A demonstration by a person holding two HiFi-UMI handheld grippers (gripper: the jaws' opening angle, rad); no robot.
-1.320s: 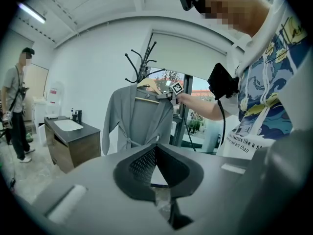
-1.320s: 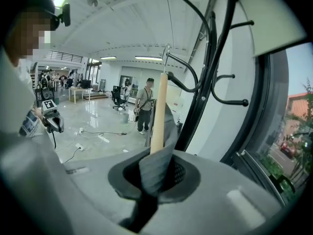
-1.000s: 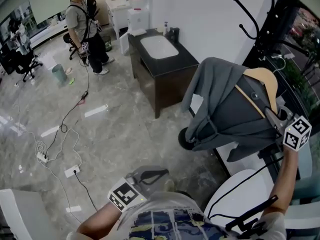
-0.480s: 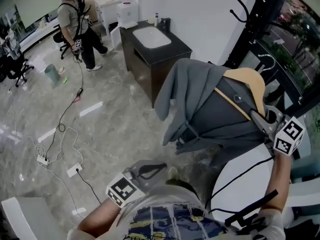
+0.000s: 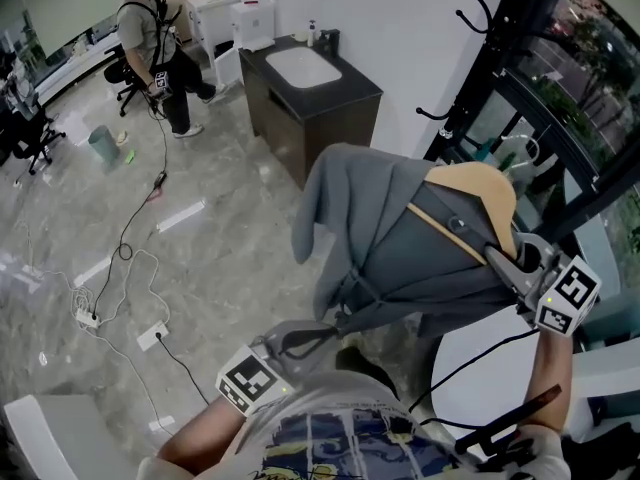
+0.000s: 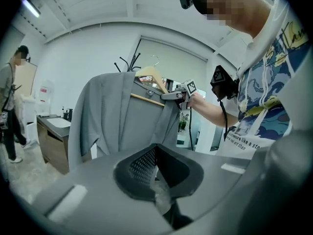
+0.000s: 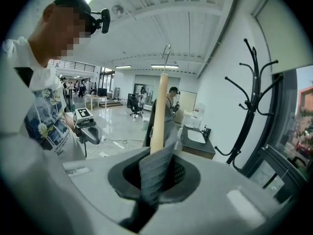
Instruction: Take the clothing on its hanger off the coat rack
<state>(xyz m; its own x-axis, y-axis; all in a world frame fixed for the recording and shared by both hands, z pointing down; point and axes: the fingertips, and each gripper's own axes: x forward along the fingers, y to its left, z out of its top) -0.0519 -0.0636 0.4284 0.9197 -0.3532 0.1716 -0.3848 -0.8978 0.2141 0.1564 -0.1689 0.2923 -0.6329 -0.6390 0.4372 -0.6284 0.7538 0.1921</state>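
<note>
Right gripper view shows right gripper clamping clothing on its hanger

Jacket: grey matt woven cloth; hanger: pale smooth wood, metal hook; floor: glossy, stone-look; coat rack: black, smooth.

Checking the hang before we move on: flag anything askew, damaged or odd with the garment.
The wooden hanger is clear of the coat rack and held by one end, not its hook: the right gripper is clamped on it with grey garment cloth pinched in. No damage or spill shows.
</note>
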